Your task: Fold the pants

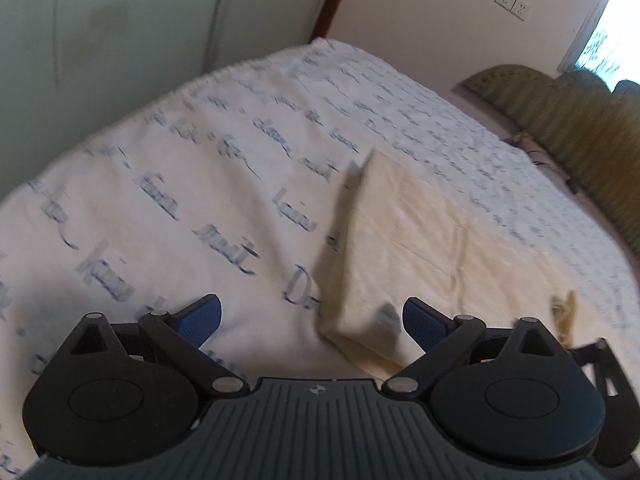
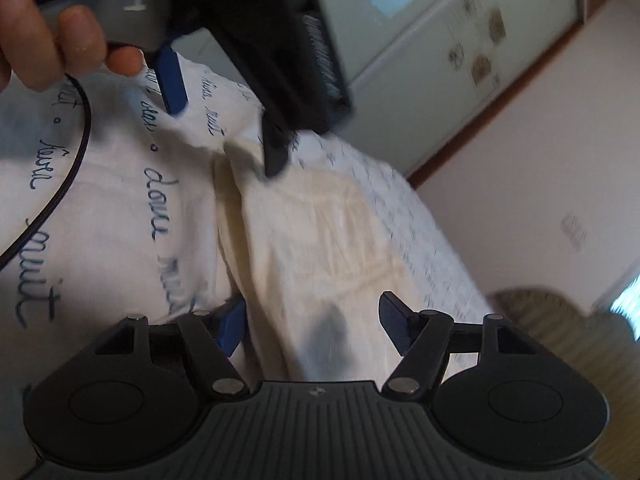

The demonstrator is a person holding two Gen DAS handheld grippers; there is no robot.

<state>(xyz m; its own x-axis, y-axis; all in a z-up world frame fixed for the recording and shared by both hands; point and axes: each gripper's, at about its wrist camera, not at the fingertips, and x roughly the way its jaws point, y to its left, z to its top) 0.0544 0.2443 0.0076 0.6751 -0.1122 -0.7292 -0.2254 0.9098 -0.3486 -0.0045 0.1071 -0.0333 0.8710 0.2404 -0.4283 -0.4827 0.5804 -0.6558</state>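
Note:
The cream pants (image 1: 420, 248) lie folded in a flat oblong on the bed's white sheet (image 1: 180, 184) printed with blue script. My left gripper (image 1: 312, 322) is open and empty, just above the near corner of the fold. In the right wrist view the pants (image 2: 320, 240) lie in front of my right gripper (image 2: 312, 326), which is open and empty over their near end. The left gripper (image 2: 224, 112) shows at the top of that view, held in a hand over the far end of the pants, jaws apart.
A green ribbed headboard (image 1: 580, 120) lines the bed's right side. A pale wardrobe (image 1: 120, 20) stands beyond the far edge, next to a cream wall with sockets (image 1: 514, 4). A black cable (image 2: 68, 168) hangs from the left gripper.

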